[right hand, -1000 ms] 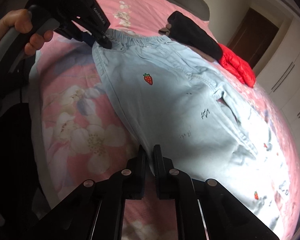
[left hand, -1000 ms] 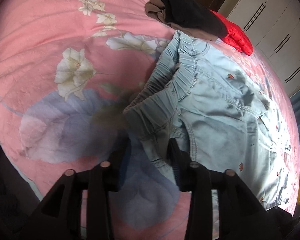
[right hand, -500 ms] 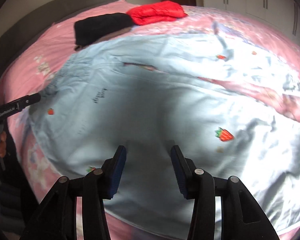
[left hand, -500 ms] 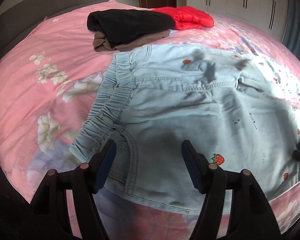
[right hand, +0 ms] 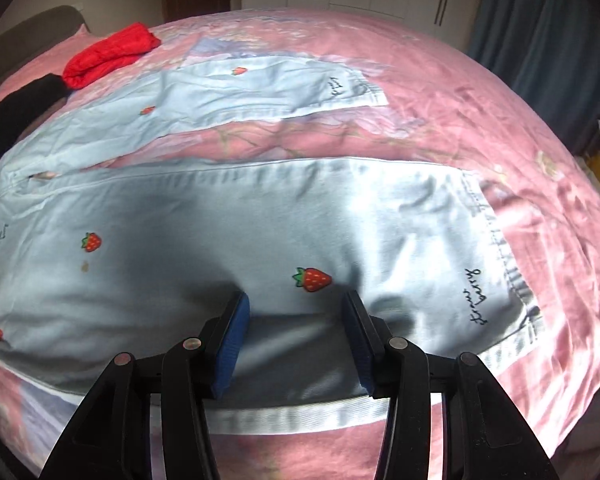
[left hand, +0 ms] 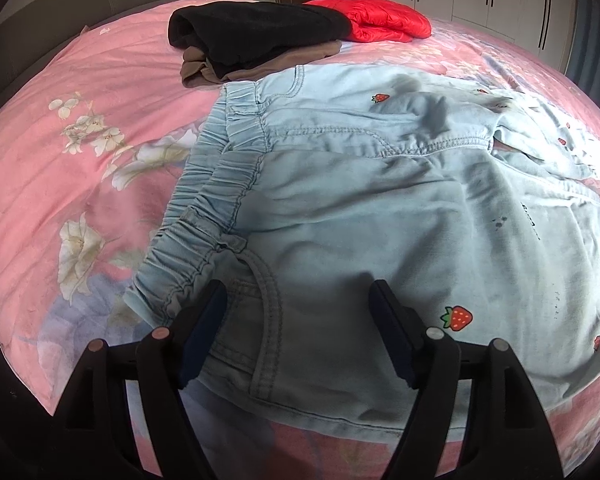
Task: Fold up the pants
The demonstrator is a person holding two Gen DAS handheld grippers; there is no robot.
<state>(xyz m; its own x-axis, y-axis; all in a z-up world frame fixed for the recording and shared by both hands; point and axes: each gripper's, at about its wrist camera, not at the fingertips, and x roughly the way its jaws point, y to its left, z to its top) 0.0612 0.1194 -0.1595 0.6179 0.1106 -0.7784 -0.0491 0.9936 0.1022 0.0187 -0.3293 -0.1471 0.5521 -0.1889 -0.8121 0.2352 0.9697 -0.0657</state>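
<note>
Both let go: the left hand-held gripper (left hand: 296,300) is opening over the waistband, the right hand-held gripper (right hand: 296,308) stands apart, pants (left hand: 360,208) spread flat, ready for folding.

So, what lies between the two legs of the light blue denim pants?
Only bare pink floral bedsheet shows between the pants' legs, in the right wrist view.
</note>
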